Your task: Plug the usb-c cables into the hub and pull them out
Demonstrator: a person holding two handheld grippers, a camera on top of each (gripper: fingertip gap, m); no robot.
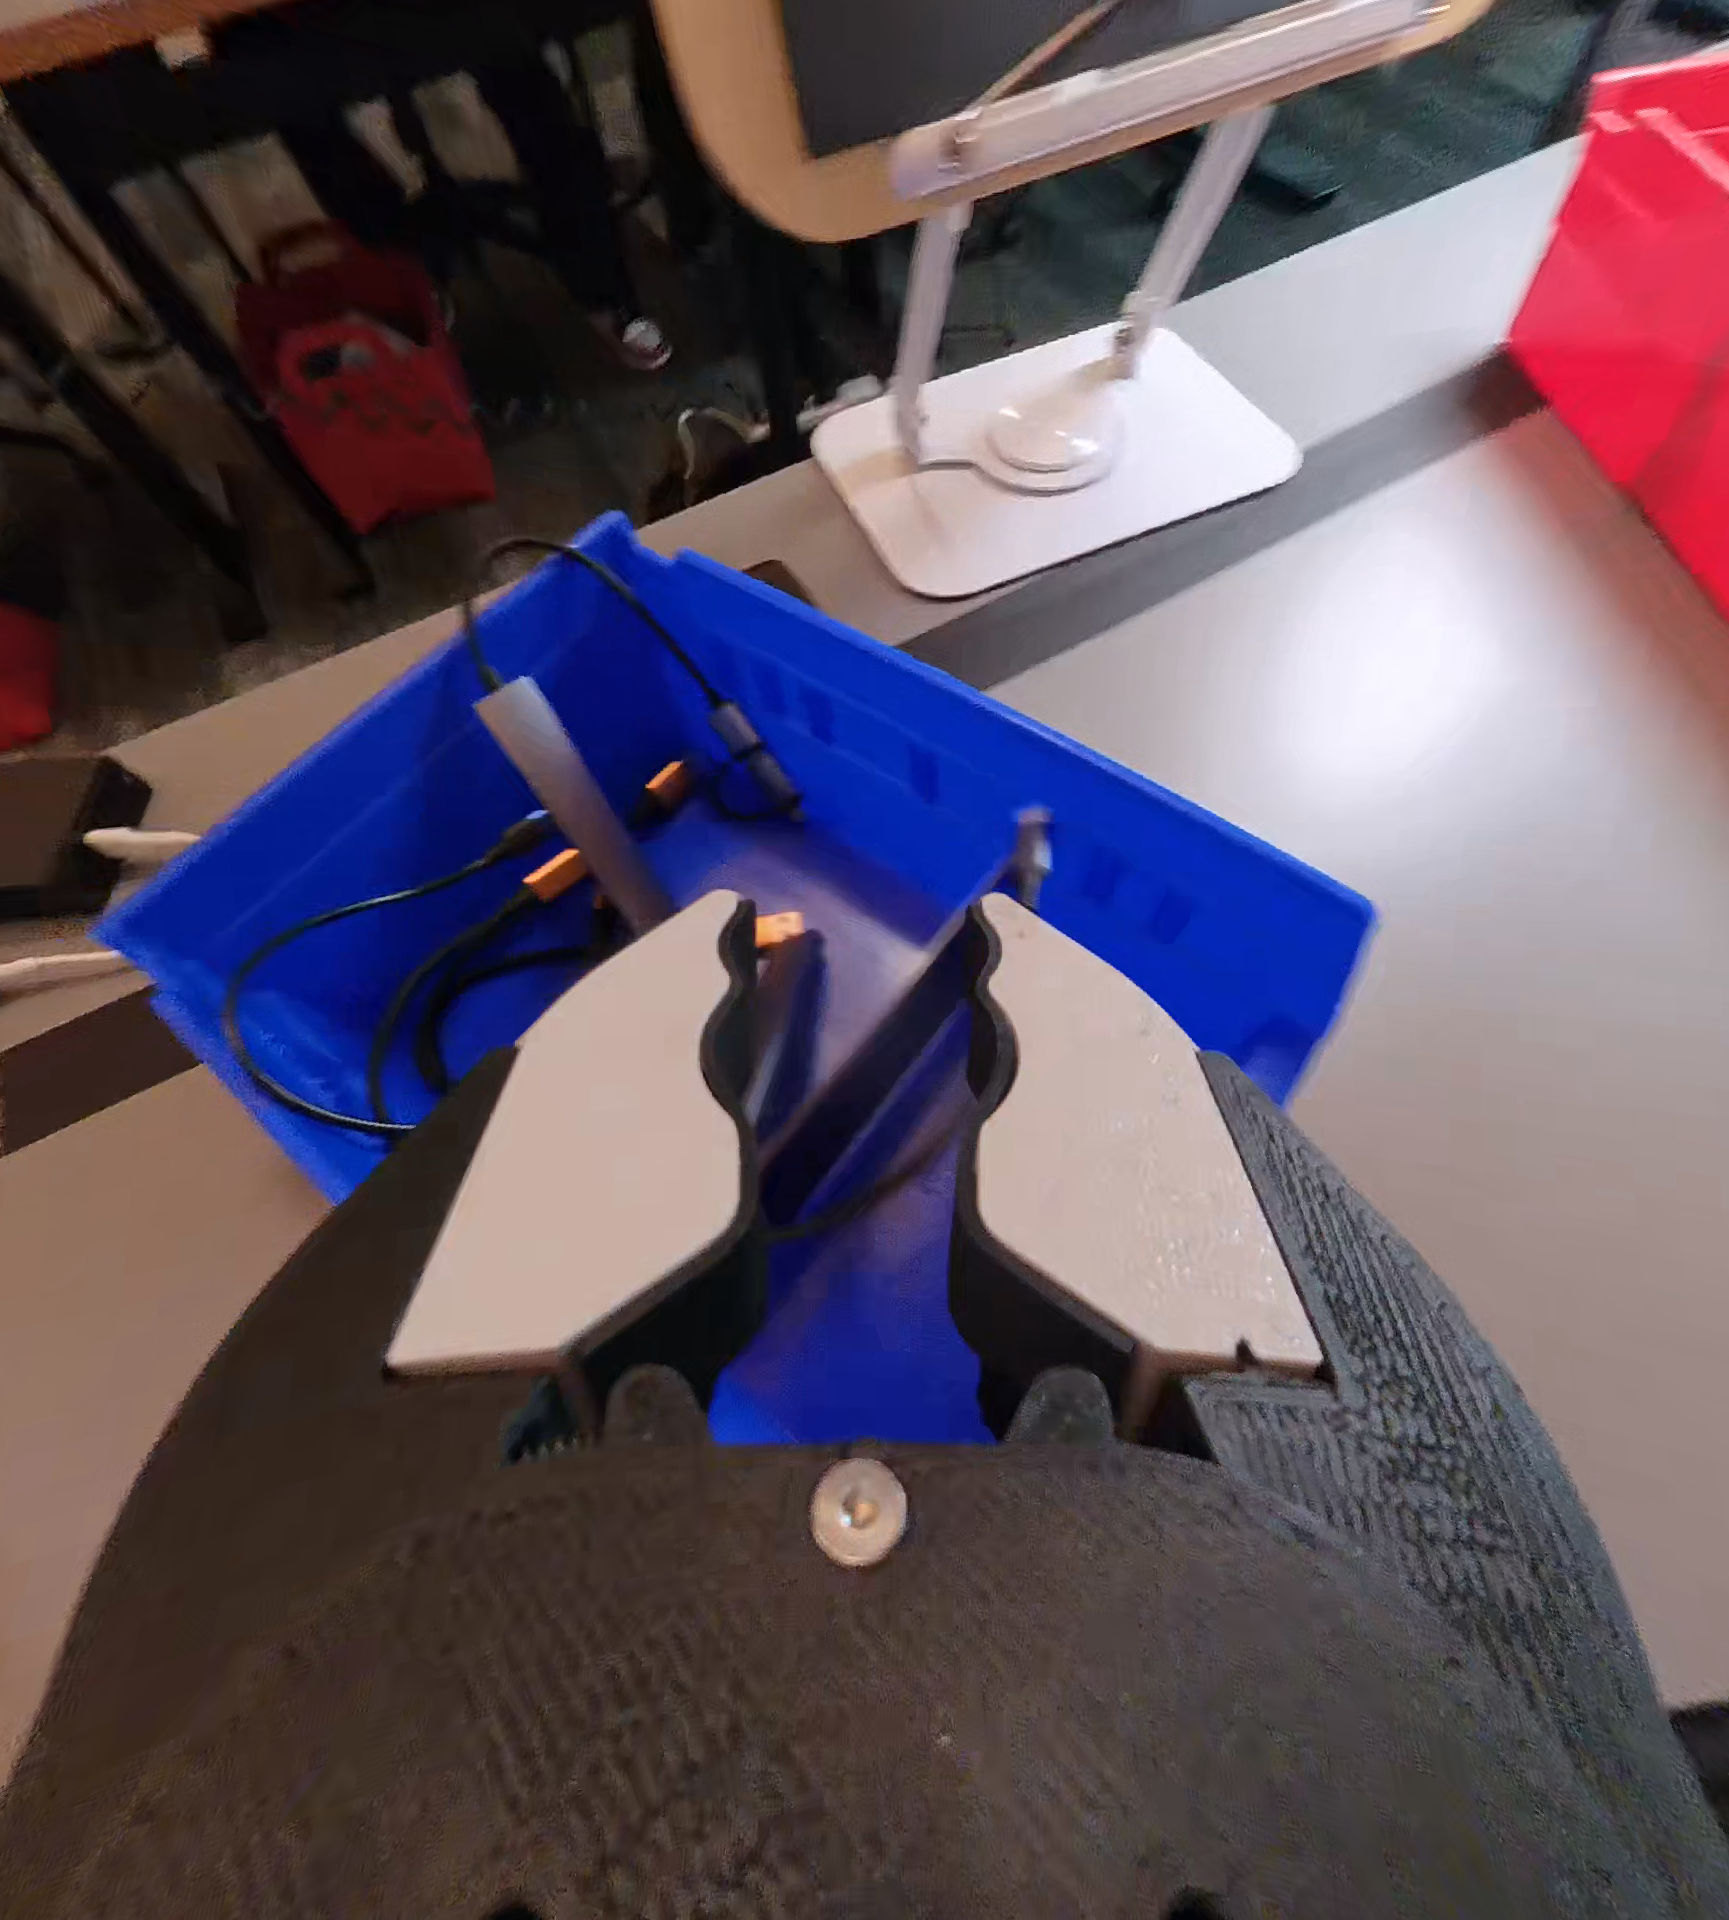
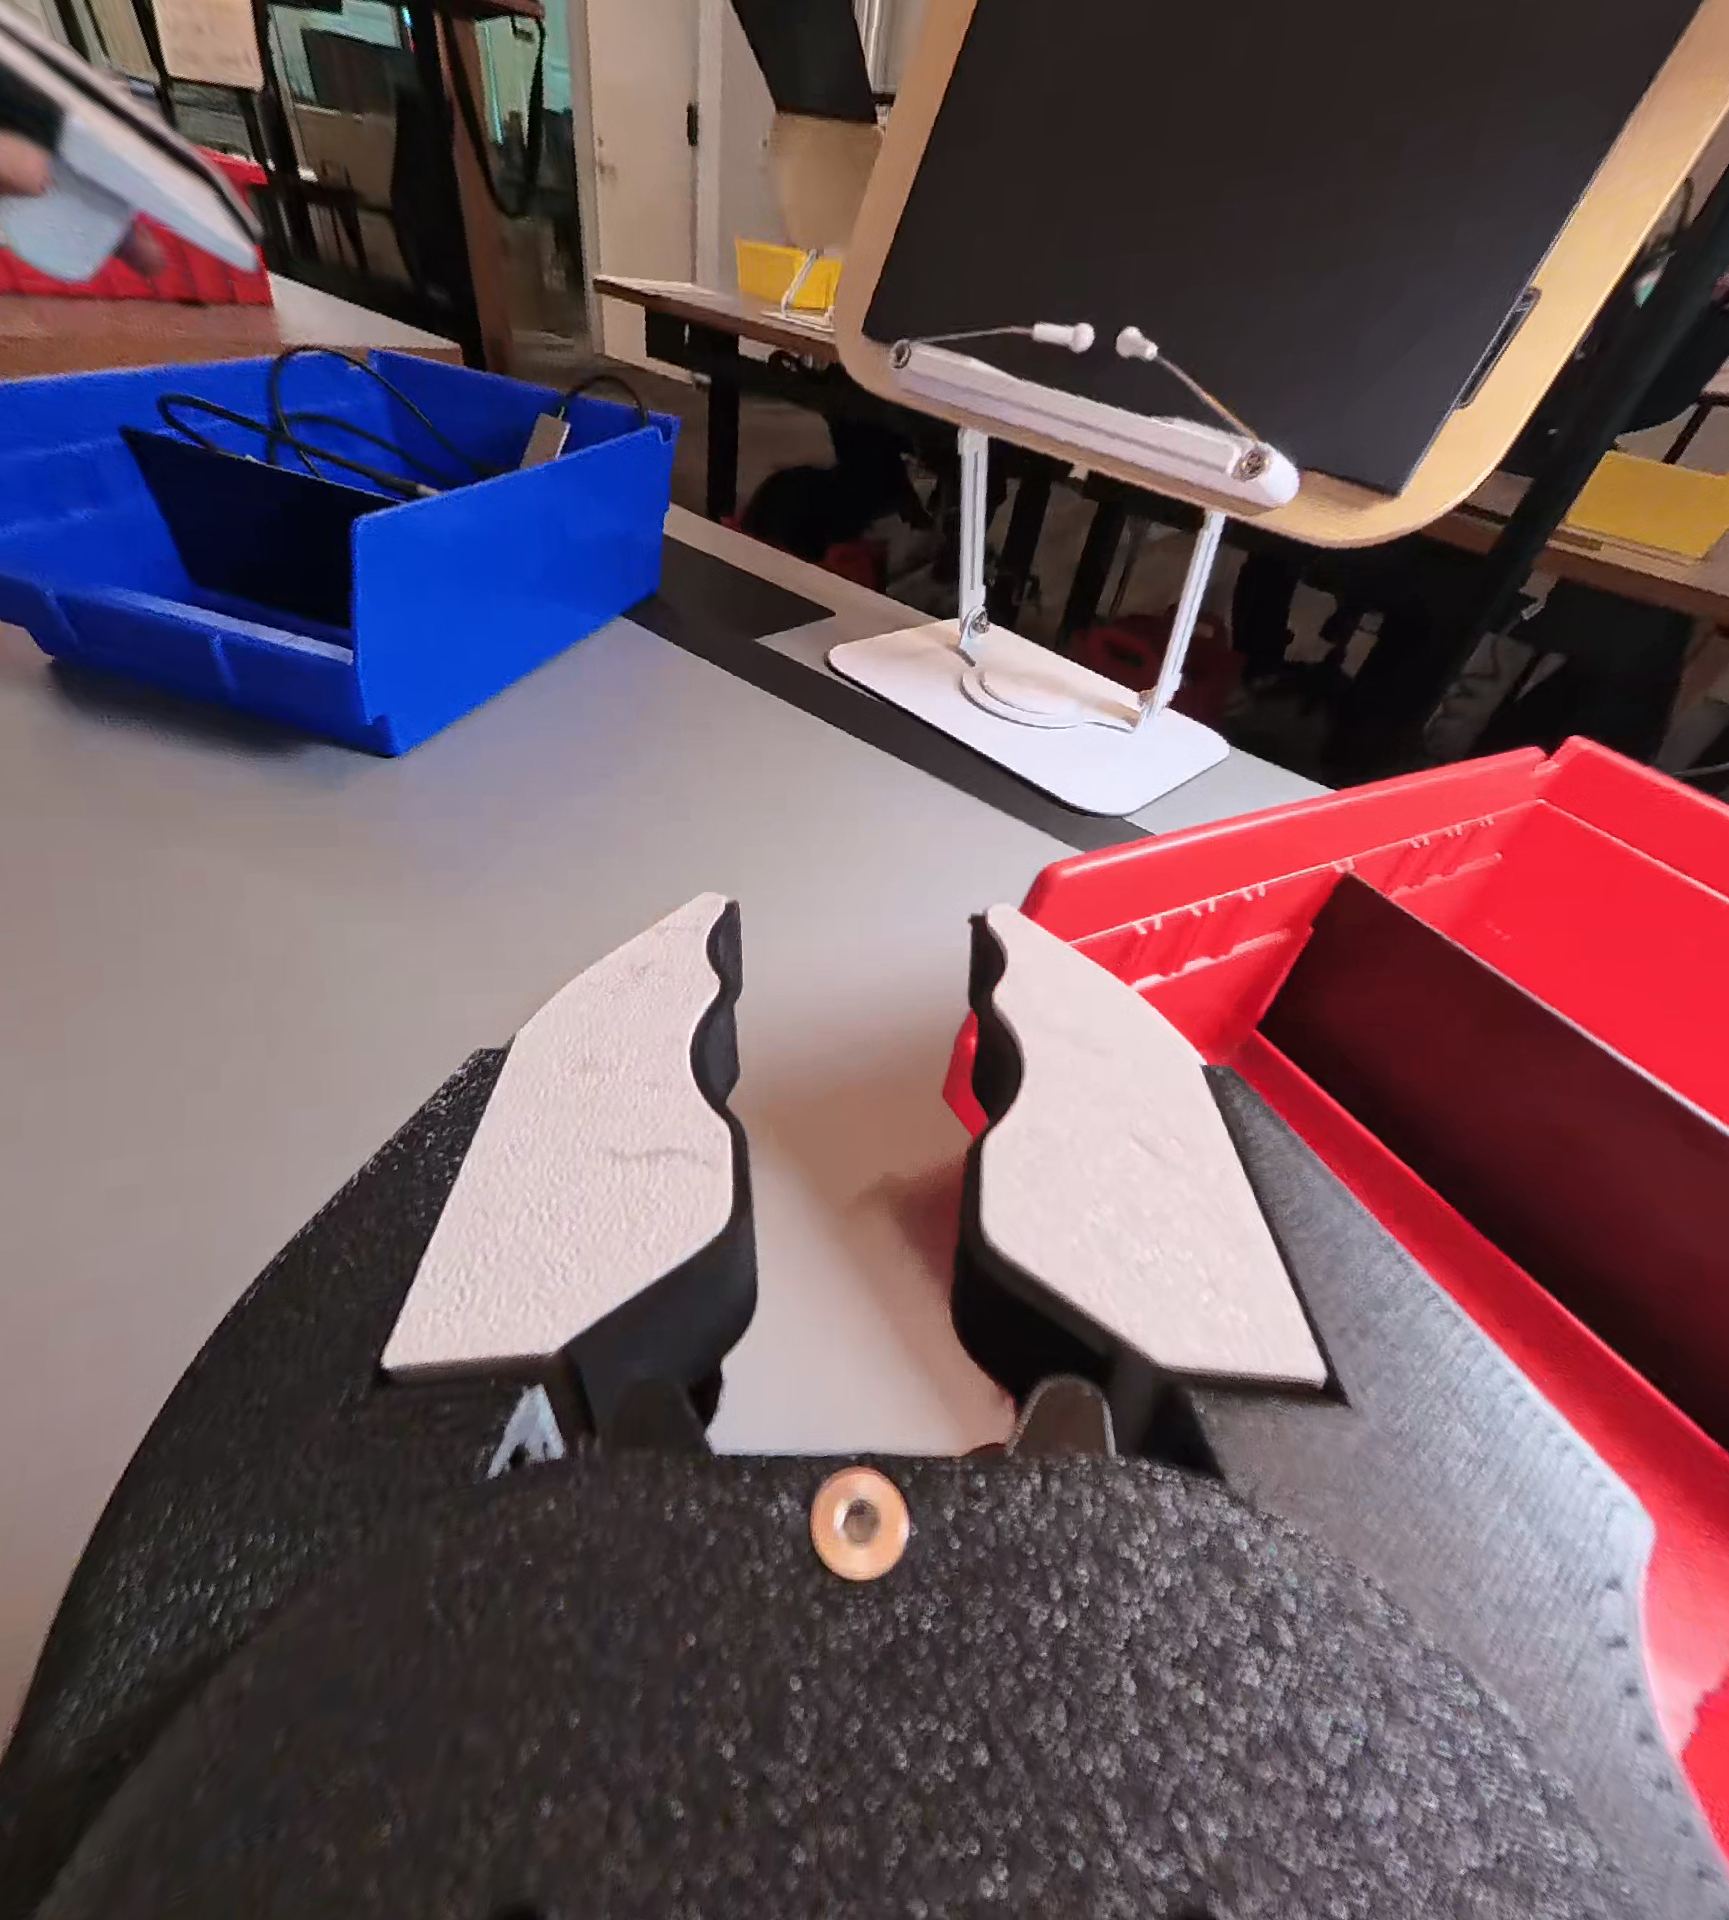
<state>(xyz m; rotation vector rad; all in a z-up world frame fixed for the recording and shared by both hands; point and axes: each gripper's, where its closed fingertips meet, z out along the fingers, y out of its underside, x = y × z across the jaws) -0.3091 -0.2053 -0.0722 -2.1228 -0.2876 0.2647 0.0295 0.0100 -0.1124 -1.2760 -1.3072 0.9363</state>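
A blue bin (image 1: 943,748) sits on the grey table. Inside it a grey stick-shaped hub (image 1: 569,800) leans up against the far wall, with black cables (image 1: 320,925) that have orange plugs (image 1: 553,868) lying around it. A black divider (image 1: 870,1060) crosses the bin. My left gripper (image 1: 855,920) is open and empty, hovering over the bin's near part above the divider. In the right wrist view the blue bin (image 2: 486,582) stands far left with the hub (image 2: 546,436) poking up. My right gripper (image 2: 855,935) is open and empty over bare table beside a red bin (image 2: 1203,904).
A white tablet stand (image 1: 1057,468) holds a dark tablet (image 2: 1307,208) at the table's far edge. The red bin (image 1: 1691,343) has a black divider (image 2: 1525,1081). A black tape strip (image 1: 1203,582) runs across the table. A dark flat object (image 1: 8,831) lies left of the blue bin. Across from one pair of fingers to the other is roughly 40 cm. My left gripper is the nearer one to the grey stick-shaped hub (image 1: 569,800): about 20 cm, against 50 cm.
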